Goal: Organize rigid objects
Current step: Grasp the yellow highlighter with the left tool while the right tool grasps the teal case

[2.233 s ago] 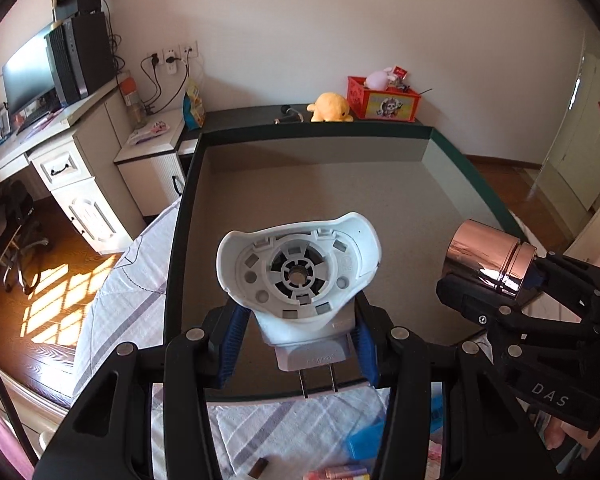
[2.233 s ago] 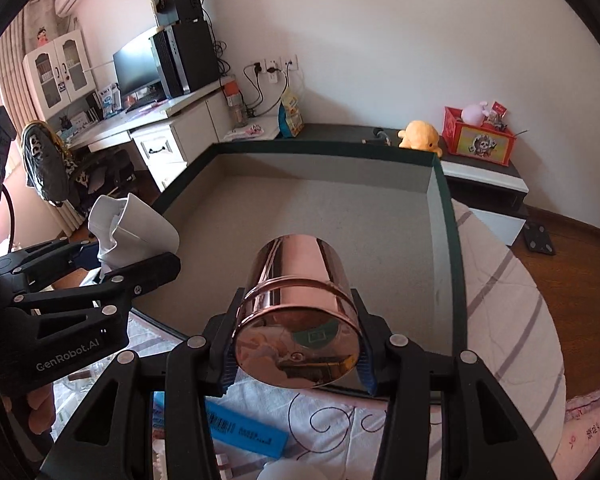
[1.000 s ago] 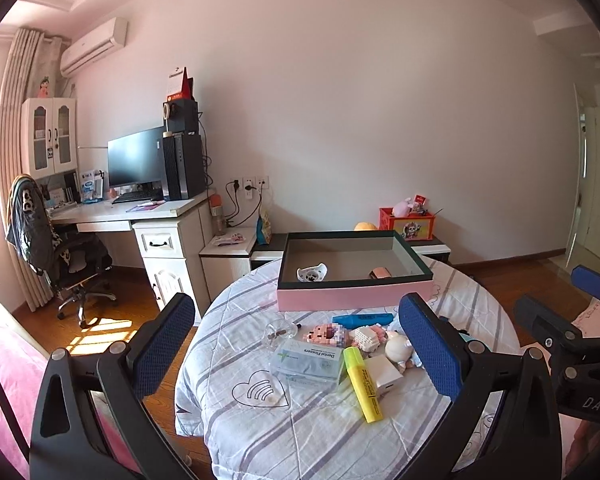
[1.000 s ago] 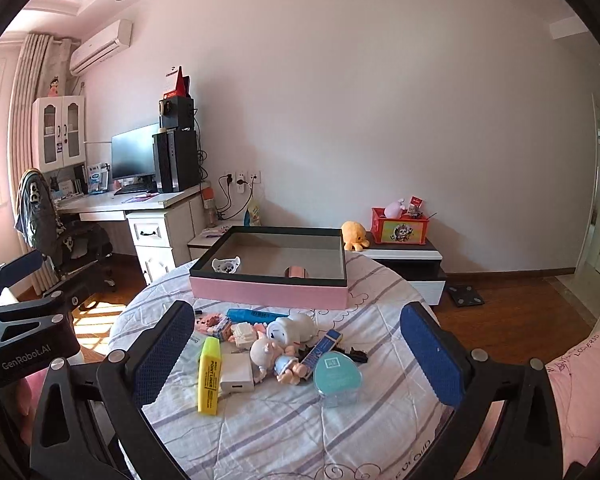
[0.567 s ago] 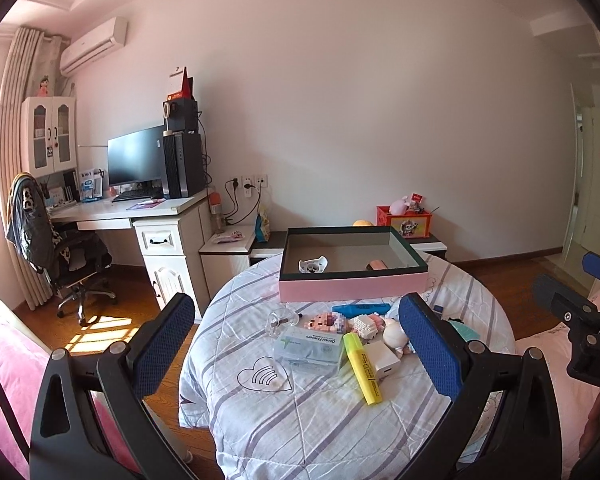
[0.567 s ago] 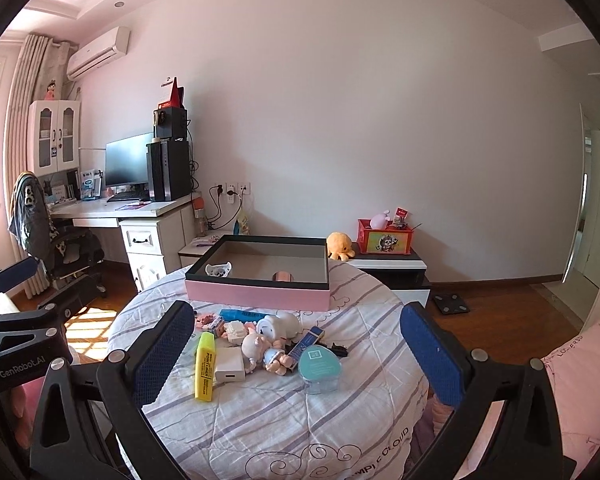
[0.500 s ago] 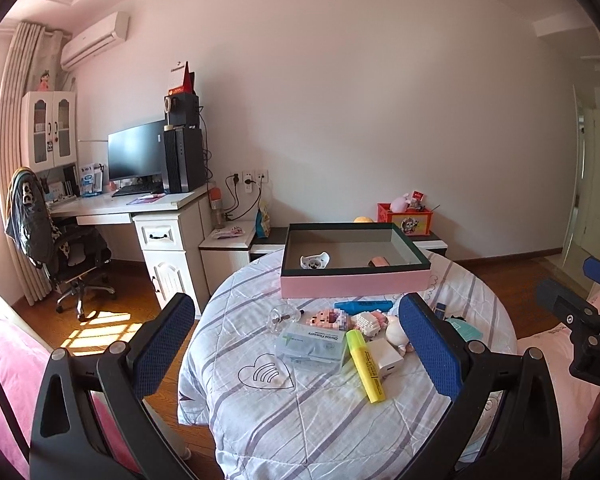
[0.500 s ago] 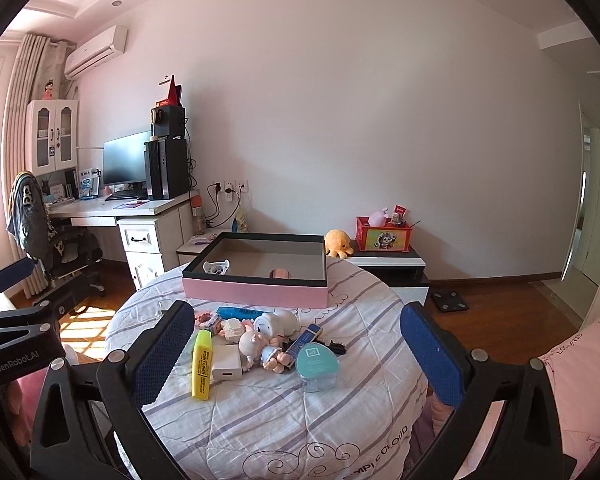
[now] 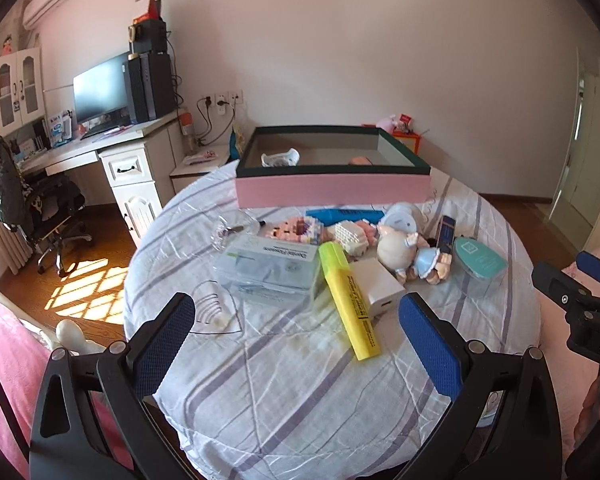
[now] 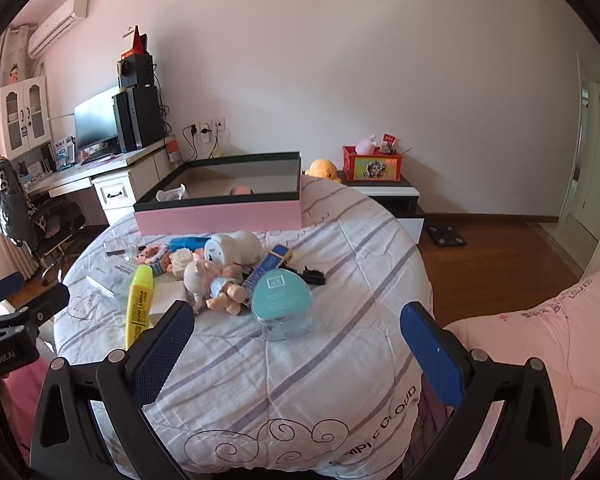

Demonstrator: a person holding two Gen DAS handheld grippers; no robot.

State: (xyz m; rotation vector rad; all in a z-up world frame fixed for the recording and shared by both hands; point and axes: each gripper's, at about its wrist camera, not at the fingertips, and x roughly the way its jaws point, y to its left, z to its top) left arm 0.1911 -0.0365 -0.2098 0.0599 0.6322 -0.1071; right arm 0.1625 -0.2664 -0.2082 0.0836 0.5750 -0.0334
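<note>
A pink box with a dark green rim (image 9: 332, 190) (image 10: 220, 212) stands at the far side of a round table. Inside it lie a white plastic part (image 9: 280, 158) and a copper cylinder (image 9: 360, 160). In front of it lie a yellow highlighter (image 9: 348, 296) (image 10: 140, 300), a clear plastic box (image 9: 272, 268), a white charger (image 9: 376, 284), a doll (image 9: 412, 256) (image 10: 216, 284), a teal-lidded container (image 9: 480, 264) (image 10: 282, 304) and a blue box (image 9: 446, 232) (image 10: 268, 266). My left gripper (image 9: 300, 344) and right gripper (image 10: 296, 348) are open and empty, above the table's near edge.
The table carries a striped white cloth (image 9: 300, 380). A desk with monitor and chair (image 9: 100, 132) stands at the left. A low cabinet with a red box (image 10: 372, 168) is behind the table. A pink bed (image 10: 540, 340) is at the right.
Both grippers let go of the white part and copper cylinder in the box, pulled far back, and have now moved closer to the table and tilted down.
</note>
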